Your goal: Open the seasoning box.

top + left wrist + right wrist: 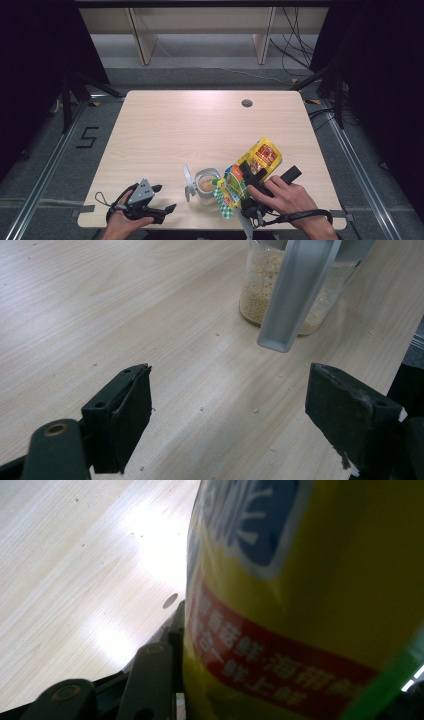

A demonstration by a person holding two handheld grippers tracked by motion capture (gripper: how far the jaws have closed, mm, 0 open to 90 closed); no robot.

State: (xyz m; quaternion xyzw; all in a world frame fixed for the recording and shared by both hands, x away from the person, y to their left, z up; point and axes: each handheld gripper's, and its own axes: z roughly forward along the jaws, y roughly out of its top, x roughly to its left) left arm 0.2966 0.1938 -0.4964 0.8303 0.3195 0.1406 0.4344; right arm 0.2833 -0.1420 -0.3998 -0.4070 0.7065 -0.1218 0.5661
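Observation:
A yellow snack bag (261,156) with red and blue print hangs tilted at the table's front right, its lower end over a small glass jar (206,184). My right gripper (272,174) is shut on the bag (300,580), and one black finger (152,677) presses its side; the other is hidden behind it. The jar (255,287) holds pale grain, and its grey lid (300,290) hangs open in front of it. My left gripper (166,197) rests open near the front left edge, short of the jar, with nothing inside the gripper (227,410).
The wooden table (200,130) has a round cable hole (246,103) at the back right. Small crumbs (201,408) lie scattered on the wood near the jar. Wooden shelving legs and cables stand on the floor beyond the far edge.

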